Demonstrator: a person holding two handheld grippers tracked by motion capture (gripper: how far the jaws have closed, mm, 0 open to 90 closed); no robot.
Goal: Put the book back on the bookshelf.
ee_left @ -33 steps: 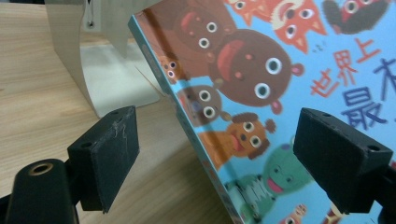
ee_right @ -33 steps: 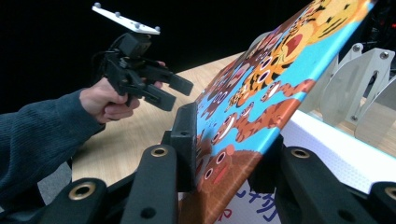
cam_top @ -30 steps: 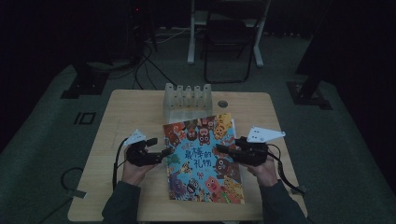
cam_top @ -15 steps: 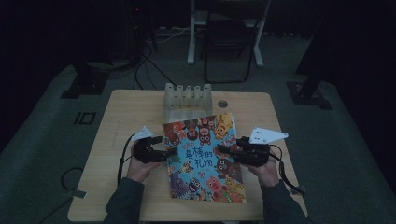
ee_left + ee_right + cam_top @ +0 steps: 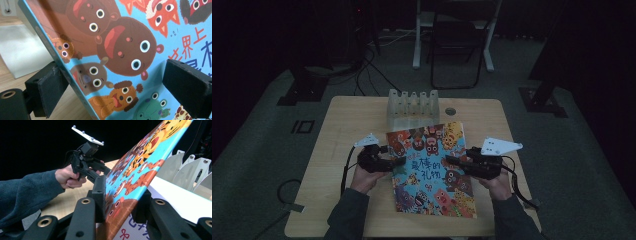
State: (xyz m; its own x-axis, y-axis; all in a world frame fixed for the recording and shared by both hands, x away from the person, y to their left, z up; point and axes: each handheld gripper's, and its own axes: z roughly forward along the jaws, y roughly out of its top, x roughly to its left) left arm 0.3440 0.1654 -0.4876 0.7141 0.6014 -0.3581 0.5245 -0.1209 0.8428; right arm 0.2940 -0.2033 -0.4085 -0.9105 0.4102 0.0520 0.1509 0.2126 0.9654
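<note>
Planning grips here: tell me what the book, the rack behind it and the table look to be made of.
Book: stiff board with a smooth, slightly glossy printed cover; its thick edge stays flat where the right gripper clamps it.
Rack: probably pale, matte plastic, with thin moulded dividers.
Table: light wood or wood-look laminate, with faint grain.

High view dim, murky, room black toward 12 o'clock. Gripper views bright, sharp; book (image 5: 130, 50) evenly lit; near jaws soft at 6 o'clock.
</note>
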